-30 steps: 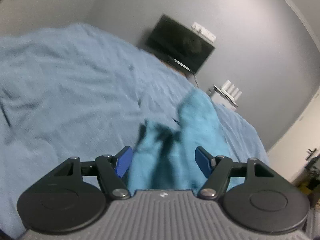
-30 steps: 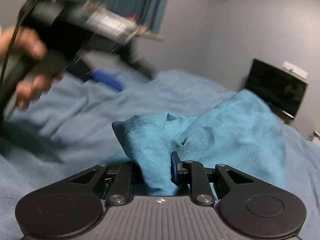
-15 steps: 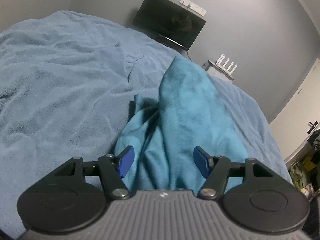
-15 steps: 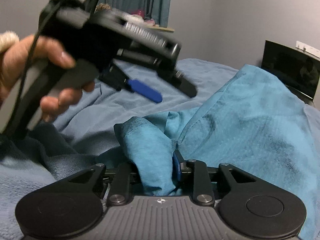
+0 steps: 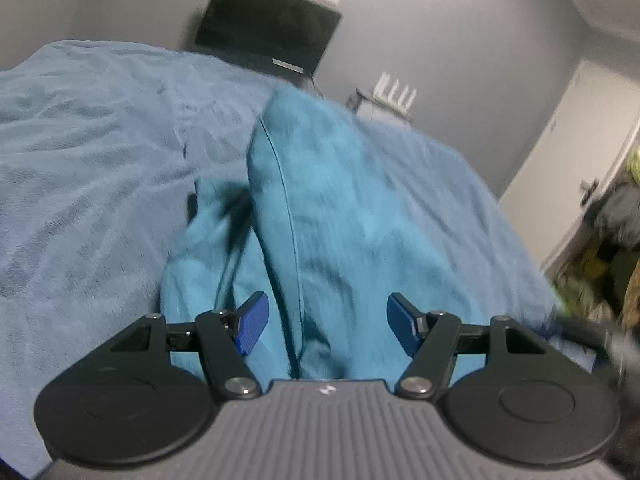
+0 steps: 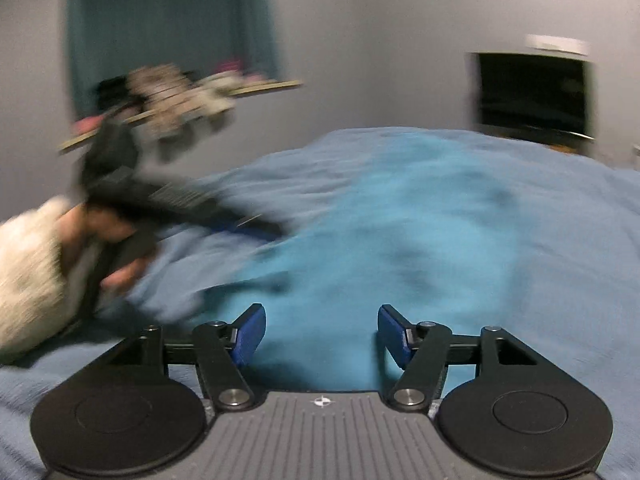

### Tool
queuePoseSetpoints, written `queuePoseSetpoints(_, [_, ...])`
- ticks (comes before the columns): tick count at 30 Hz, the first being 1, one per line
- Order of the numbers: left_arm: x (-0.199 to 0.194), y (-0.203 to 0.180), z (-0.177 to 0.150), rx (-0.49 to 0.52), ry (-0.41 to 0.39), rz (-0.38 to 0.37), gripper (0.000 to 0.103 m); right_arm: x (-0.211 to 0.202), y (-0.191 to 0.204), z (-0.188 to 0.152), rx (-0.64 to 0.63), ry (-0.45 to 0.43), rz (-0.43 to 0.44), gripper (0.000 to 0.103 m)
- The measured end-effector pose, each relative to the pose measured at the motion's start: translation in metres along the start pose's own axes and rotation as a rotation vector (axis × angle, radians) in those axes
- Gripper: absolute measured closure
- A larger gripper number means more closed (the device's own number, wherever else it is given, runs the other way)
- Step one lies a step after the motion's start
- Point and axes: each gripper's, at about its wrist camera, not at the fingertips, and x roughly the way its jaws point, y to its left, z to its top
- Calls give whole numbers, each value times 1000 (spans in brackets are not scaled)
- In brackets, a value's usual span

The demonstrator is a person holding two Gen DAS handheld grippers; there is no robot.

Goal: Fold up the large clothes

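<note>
Left wrist view: your left gripper (image 5: 323,323) hangs spread wide over the teal garment (image 5: 320,216) on the blue blanket (image 5: 80,168), while your right gripper (image 6: 319,332) jaws are opening, pads clear of cloth.

Dim, motion-blurred fisheye views, dark corners.

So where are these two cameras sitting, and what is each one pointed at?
Left wrist view: sits on the left gripper, looking along its open blue fingers over the teal fabric garment toward a dark wall screen; no body part shows.
Right wrist view: sits on the right gripper, whose jaws are opening, nothing pinched; a hand in a fuzzy white sleeve holds the left gripper.
Shared: the garment, light blue bed cover, dark screen.
</note>
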Motion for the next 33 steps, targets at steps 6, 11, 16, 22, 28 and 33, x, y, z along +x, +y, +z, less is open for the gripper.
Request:
queuePoseSetpoints(6, [17, 3, -9, -29, 110, 8, 39, -7, -67, -2, 249, 9, -209, 58])
queuePoseSetpoints(11, [29, 24, -21, -143, 210, -44, 39, 6, -89, -24, 399, 61, -195, 63])
queuePoseSetpoints(16, [15, 28, -20, -173, 230, -96, 92, 25, -86, -27, 424, 67, -150, 75])
queuePoseSetpoints(22, [-18, 40, -19, -161, 196, -38, 99, 64, -66, -22, 369, 101, -107, 75])
queuePoseSetpoints(28, [-6, 38, -30, -167, 271, -69, 99, 55, -59, -3, 258, -14, -181, 57])
queuePoseSetpoints(33, [0, 41, -29, -171, 283, -73, 99, 85, -72, 25, 184, 32, -196, 57])
